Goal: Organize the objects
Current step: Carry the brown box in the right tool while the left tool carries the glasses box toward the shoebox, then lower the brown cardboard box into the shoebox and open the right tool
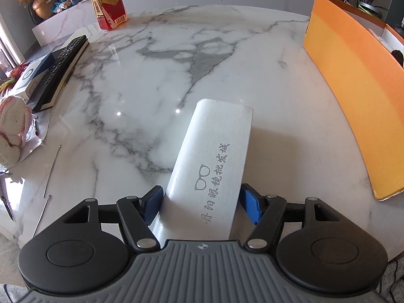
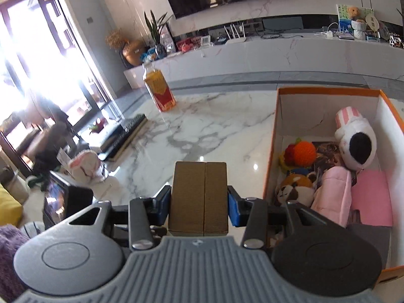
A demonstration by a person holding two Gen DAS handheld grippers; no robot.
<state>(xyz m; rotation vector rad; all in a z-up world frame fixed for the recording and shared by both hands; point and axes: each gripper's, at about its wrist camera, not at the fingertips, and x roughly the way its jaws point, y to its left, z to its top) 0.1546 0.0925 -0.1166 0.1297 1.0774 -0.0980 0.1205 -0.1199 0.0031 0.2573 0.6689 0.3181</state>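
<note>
My left gripper (image 1: 200, 202) is shut on a long white glasses case (image 1: 212, 156) with grey print, held above the marble table (image 1: 151, 75), pointing away. My right gripper (image 2: 198, 203) is shut on a small brown cardboard box (image 2: 199, 197) and holds it above the table, just left of the orange storage box (image 2: 271, 136). That storage box holds plush toys (image 2: 356, 144), an orange knitted toy (image 2: 303, 151) and pink items (image 2: 371, 197). The orange box's outer wall (image 1: 353, 88) fills the right of the left wrist view.
A yellow and red drink bottle (image 1: 108, 5) stands at the table's far side. A black remote (image 1: 60, 70) on a flat box, a pink-white knitted item (image 1: 12, 128) and thin crochet hooks (image 1: 51, 169) lie at the left edge. A TV console runs behind.
</note>
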